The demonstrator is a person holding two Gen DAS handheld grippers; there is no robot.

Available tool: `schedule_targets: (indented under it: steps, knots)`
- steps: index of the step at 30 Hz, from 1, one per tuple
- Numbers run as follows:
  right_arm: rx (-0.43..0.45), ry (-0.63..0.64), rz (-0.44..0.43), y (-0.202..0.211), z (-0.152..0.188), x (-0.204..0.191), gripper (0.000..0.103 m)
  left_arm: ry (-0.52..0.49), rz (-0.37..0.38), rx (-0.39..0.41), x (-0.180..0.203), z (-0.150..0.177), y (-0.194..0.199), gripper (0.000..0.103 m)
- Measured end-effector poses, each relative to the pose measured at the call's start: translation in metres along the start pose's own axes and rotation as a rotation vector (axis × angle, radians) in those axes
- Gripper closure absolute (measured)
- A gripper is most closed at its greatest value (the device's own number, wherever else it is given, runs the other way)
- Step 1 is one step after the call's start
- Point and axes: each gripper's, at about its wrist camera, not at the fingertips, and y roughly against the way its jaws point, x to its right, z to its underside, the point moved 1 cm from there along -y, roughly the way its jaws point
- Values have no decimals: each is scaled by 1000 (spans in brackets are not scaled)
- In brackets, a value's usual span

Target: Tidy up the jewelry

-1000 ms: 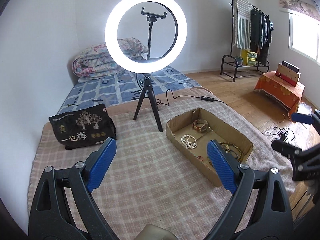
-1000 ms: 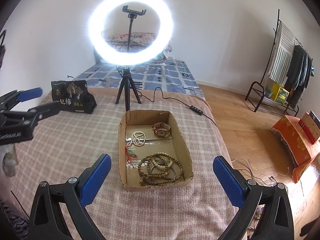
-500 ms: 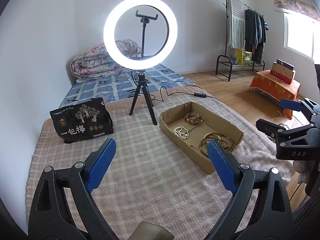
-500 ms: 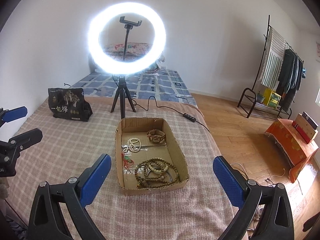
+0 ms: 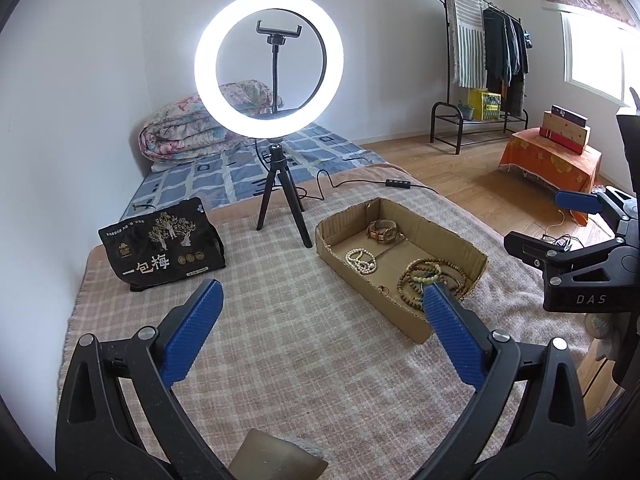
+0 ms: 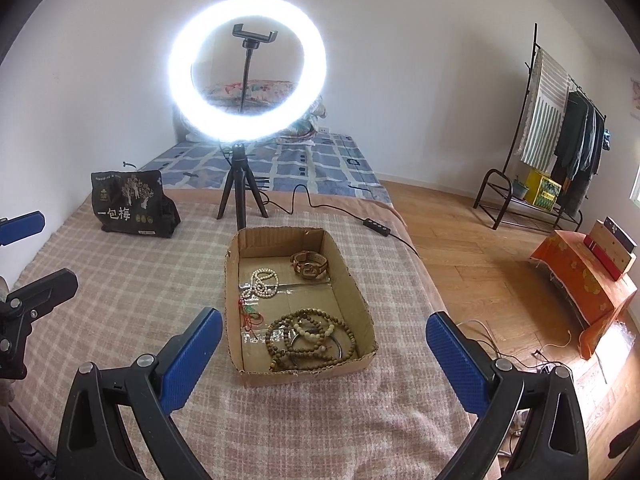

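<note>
Left wrist: left gripper [image 5: 318,304] jaws just widened, empty.

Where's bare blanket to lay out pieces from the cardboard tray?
Free: the checked blanket between the black snack bag and the cardboard tray, and the strip in front of the tray. Tighter: behind the tray, by the ring-light tripod and its cable. Right of the tray the blanket soon ends.
</note>
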Motion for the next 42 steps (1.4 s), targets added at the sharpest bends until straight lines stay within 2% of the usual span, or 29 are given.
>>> schedule_targets:
  steps: [6, 42]
  knots:
    - [6, -1, -1, 0, -1, -1, 0, -22, -37, -1, 1, 2, -1, 1]
    - [-12, 14, -7, -6, 0, -8, 0, -7, -43, -5, 0, 3, 2, 0]
